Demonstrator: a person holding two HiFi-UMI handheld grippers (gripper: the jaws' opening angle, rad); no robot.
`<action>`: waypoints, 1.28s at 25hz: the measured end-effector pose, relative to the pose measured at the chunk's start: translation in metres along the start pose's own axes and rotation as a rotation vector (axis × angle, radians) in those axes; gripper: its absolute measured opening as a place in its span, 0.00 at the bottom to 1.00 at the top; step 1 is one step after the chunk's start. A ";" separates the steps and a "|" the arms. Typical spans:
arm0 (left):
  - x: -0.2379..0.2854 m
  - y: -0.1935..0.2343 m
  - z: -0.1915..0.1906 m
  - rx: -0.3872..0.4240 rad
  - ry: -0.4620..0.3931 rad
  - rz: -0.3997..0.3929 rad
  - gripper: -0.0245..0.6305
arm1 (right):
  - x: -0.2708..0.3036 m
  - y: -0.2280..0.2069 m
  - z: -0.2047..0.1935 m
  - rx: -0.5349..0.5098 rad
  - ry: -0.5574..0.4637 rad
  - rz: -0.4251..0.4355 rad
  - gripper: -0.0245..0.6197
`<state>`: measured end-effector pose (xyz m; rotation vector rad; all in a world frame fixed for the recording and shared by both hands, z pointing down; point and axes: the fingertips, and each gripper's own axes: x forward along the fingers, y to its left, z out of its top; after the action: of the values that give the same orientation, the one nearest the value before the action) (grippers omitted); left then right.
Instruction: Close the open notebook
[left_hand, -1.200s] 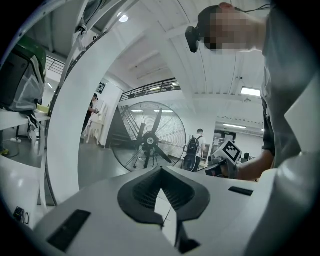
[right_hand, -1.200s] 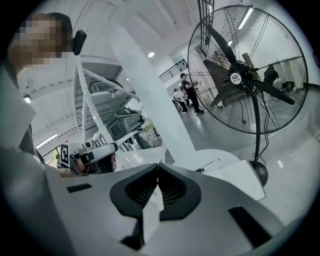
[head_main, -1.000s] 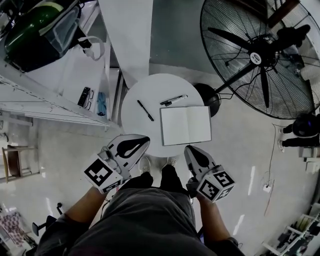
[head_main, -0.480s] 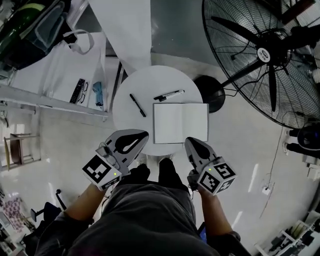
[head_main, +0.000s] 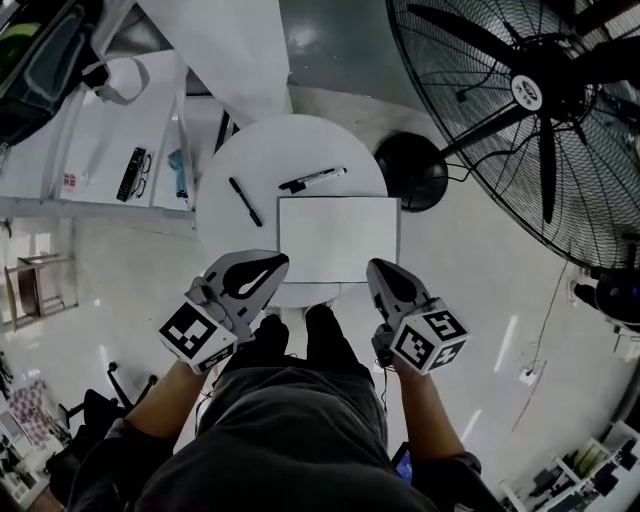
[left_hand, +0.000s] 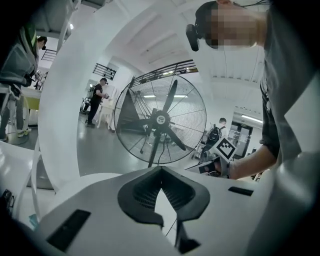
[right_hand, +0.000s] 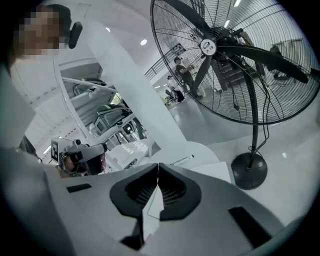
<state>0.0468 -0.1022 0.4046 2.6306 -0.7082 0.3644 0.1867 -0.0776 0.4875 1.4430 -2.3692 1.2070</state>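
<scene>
Jaws shut and empty, my white left gripper (head_main: 281, 261) and right gripper (head_main: 373, 267) had drawn nearer the white-paged rectangular notebook (head_main: 337, 238), which still lay open.

The near rim of the round white tabletop (head_main: 215, 180) is open, so the left tongs (head_main: 272, 264) and the right tongs (head_main: 376, 268) have a free way in from the person's side. The open white-paged notebook (head_main: 338, 238) fills the near right part. A black pen (head_main: 245, 201) lies across the bare left part, and a black-and-white marker (head_main: 313, 179) lies just behind the notebook. The big black floor fan (head_main: 530, 100) towers at the right, its round base (head_main: 410, 172) close by the rim, seemingly not touching.
</scene>
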 end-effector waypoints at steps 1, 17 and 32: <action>0.006 0.001 -0.002 0.002 -0.002 0.004 0.06 | 0.001 -0.007 -0.001 0.002 0.006 0.000 0.07; 0.068 -0.003 -0.053 -0.069 0.158 0.003 0.06 | 0.021 -0.104 -0.036 0.034 0.095 -0.084 0.08; 0.089 -0.004 -0.077 -0.104 0.233 0.003 0.06 | 0.031 -0.176 -0.079 0.069 0.179 -0.190 0.20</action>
<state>0.1127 -0.1032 0.5023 2.4386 -0.6354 0.6065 0.2862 -0.0860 0.6556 1.4737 -2.0429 1.3187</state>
